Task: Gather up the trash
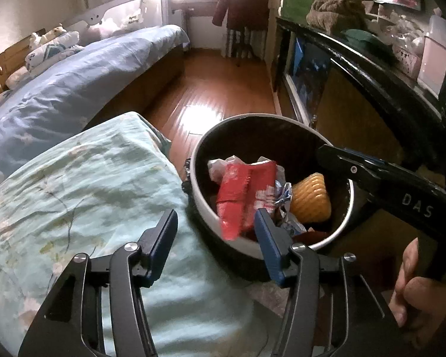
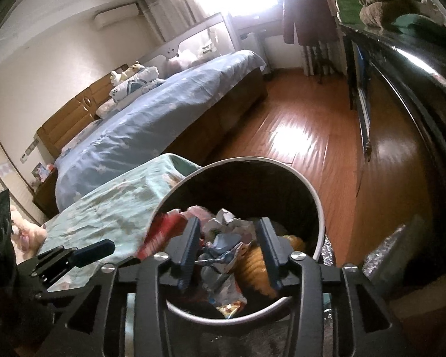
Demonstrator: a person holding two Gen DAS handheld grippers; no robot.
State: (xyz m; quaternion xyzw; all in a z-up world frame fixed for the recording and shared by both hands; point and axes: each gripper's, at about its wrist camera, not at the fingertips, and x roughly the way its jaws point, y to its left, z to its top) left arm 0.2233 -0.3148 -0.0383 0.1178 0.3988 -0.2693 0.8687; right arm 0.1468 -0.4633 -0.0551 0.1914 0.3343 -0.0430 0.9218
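Note:
A round trash bin (image 1: 346,221) with a white rim and dark inside stands on the floor beside the bed corner; it also shows in the right wrist view (image 2: 319,208). A red wrapper (image 1: 243,196) lies blurred across the bin's near rim, over crumpled paper, foil wrappers (image 2: 223,250) and a yellow ribbed piece (image 1: 310,197). My left gripper (image 1: 217,223) is open and empty, at the bin's near left rim. My right gripper (image 2: 229,232) is open and empty, right above the bin's mouth; it reaches in from the right in the left wrist view (image 1: 342,160).
A pale green floral cover (image 1: 74,193) drapes the bed corner left of the bin. A bed with blue bedding (image 1: 74,89) lies behind. A dark cabinet (image 1: 371,68) with clutter runs along the right. Wooden floor (image 1: 223,89) stretches toward the window.

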